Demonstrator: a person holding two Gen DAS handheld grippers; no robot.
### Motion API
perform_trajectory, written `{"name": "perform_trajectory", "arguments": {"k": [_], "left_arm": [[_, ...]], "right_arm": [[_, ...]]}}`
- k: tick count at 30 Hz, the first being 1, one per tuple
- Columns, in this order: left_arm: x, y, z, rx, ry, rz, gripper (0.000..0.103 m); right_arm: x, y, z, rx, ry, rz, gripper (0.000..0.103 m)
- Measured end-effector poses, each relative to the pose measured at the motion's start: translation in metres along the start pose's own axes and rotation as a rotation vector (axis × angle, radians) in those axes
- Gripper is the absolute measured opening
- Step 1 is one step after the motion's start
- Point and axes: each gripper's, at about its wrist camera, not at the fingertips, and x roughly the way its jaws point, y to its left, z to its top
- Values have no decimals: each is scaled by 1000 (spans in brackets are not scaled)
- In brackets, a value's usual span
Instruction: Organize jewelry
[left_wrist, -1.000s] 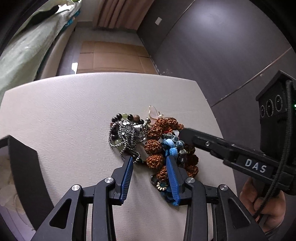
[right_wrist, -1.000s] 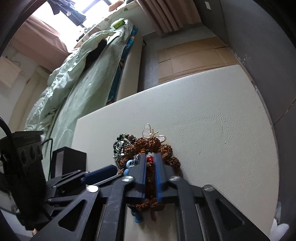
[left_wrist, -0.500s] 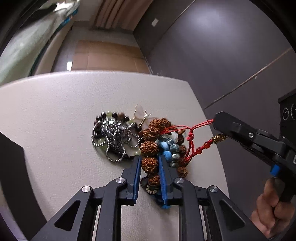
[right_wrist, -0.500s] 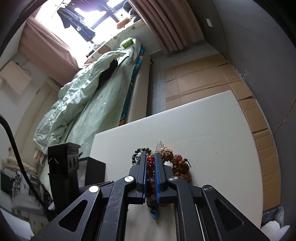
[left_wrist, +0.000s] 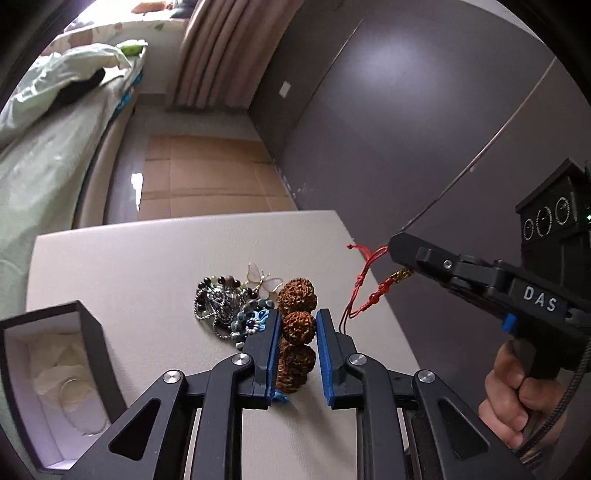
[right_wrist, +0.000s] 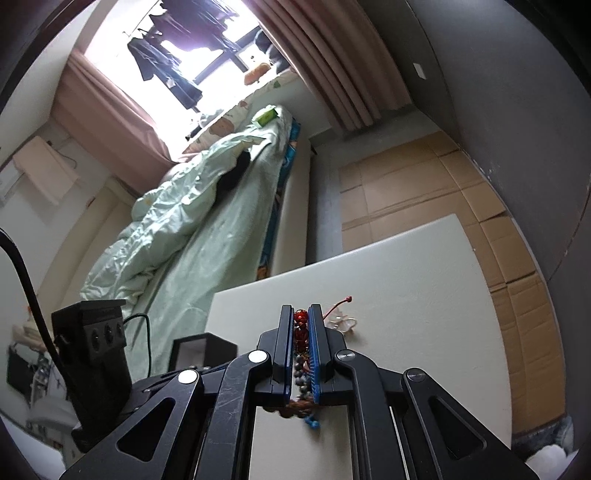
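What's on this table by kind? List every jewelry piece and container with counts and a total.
Brown bead strand: 1
Red cord bracelet: 1
Butterfly pendant: 1
Blue flower piece: 1
Dark-bead and silver-chain tangle: 1 (pieces can't be told apart)
Open box: 1
Total: 6

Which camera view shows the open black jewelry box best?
The left wrist view: the black jewelry box sits at the lower left, open, its white lining and pale contents visible. The right wrist view shows the same box only small and distant, partly hidden behind the left gripper's frame.
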Motion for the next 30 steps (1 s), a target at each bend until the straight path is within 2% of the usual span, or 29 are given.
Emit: {"name": "perform_trajectory", "arguments": {"k": [15, 30], "left_arm": [[-79, 16, 5, -35, -141, 33, 20], [-125, 63, 3, -112, -211, 93, 20]], "right_arm": [[-5, 26, -6, -28, -12, 51, 9], [33, 89, -20, -91, 46, 151, 8]]}}
